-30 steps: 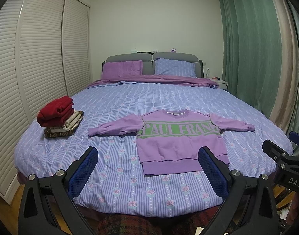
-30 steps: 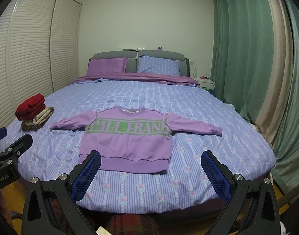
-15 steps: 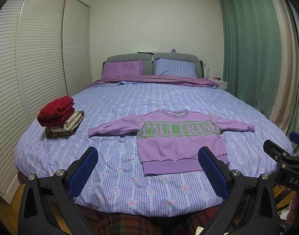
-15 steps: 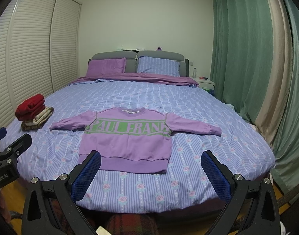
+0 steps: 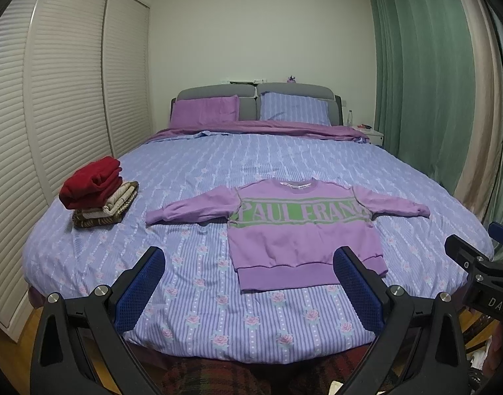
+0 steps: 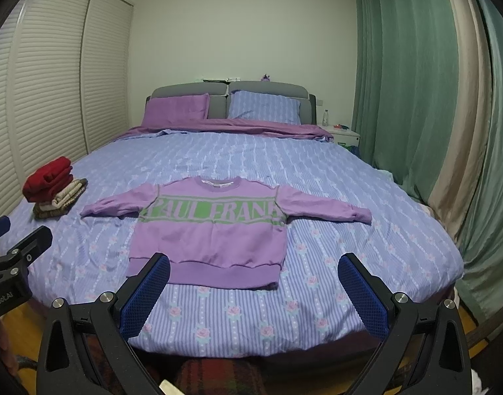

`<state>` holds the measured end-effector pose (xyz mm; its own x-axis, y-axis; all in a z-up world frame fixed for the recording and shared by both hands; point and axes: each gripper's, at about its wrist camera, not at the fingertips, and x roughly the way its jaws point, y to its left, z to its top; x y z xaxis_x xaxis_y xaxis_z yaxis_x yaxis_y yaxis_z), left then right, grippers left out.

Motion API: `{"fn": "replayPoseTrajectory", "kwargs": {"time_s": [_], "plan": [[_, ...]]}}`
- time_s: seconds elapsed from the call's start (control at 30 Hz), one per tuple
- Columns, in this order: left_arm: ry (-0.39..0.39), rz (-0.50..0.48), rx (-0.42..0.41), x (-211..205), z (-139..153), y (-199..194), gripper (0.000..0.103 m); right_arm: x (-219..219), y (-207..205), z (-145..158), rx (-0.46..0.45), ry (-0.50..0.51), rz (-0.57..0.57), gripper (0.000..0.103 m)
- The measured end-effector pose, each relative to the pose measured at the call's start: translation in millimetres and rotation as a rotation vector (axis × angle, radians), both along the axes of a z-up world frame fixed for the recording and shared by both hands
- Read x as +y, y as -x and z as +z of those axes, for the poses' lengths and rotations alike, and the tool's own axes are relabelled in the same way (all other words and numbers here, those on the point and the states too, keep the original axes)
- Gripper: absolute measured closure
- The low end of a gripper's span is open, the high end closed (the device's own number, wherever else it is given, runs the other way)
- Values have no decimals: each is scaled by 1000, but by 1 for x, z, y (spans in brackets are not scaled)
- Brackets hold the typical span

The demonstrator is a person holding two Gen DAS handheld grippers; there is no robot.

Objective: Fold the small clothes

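the lilac long-sleeved sweatshirt w/ green lettered band (image 5: 304, 227) lay flat, sleeves spread, mid-frame on the blue striped floral bed (image 5: 218, 296). left tool (image 5: 251, 291) and right tool (image 6: 253, 291) both gaped wide, holding nothing, well short of it. judged: fold not begun; next move prob. needs a pinch on a sleeve cuff. stack of folded clothes, red on top (image 5: 98, 194), sat at frame left. no containers seen.

Green curtains (image 5: 416, 75), louvred wardrobe doors (image 5: 63, 98), grey headboard (image 6: 230, 93), two pillows, white nightstand (image 6: 343, 135).
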<state>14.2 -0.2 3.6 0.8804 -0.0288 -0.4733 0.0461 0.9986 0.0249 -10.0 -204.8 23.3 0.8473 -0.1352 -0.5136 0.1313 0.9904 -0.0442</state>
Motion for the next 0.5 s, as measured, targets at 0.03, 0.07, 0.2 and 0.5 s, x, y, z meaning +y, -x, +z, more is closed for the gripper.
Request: {"fn": "replayPoseTrajectory", "kwargs": {"time_s": [0.03,0.07,0.2,0.5], "plan": [[-2,-2,6,-1,-2,-3,0,-1,-2,-2,3,-1,-2,0],[-6,-5,11,-3,-3,-5,0,-2,-3,-4,8,-1,-5,0],[-26,-40,9,-15,-4,-23,0,-11,-16,-13,27,-2,-27,0],[-92,-203,-38,-86,7,-114,0,-85,-83,-24,-8,-36,-218,0]]}}
